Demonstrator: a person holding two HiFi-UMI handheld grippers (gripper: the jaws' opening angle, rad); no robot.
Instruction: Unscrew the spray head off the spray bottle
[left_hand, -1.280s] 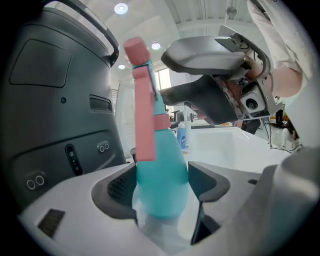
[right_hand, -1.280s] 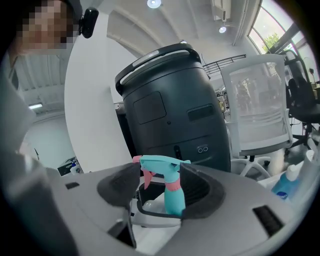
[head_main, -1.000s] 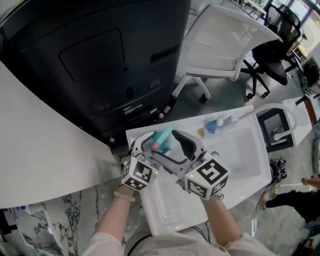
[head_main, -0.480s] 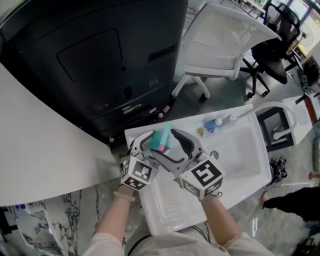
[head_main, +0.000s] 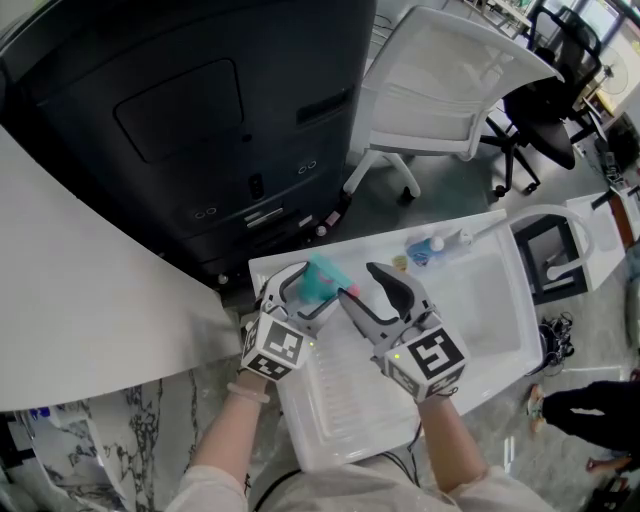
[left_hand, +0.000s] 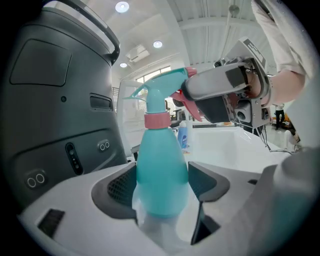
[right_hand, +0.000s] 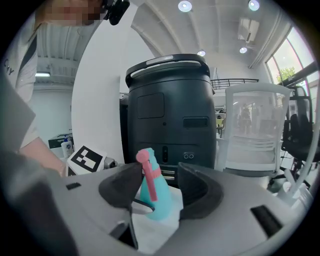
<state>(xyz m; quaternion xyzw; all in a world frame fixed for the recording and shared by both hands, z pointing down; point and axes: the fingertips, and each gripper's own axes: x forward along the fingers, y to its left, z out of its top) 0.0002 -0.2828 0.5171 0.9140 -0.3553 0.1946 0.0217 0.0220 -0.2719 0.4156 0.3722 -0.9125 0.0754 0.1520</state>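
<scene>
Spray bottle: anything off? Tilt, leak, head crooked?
Nothing stands out. The spray bottle stands straight, gripped between the pads of the left gripper. Its spray head sits squarely on the pink collar. No spill is visible.

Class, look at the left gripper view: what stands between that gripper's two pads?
The teal spray bottle stands upright there. The left gripper has its pads clamped on the bottle's body, as the left gripper view shows.

The white sink (head_main: 485, 300) lies below me. On its far rim I see a small blue-and-white bottle (head_main: 428, 250). Beyond the sink stand a dark grey machine (head_main: 200, 110) and a white chair (head_main: 450, 90), with a black office chair (head_main: 550, 120) further right. A curved white counter (head_main: 70, 290) sits left of the sink.
</scene>
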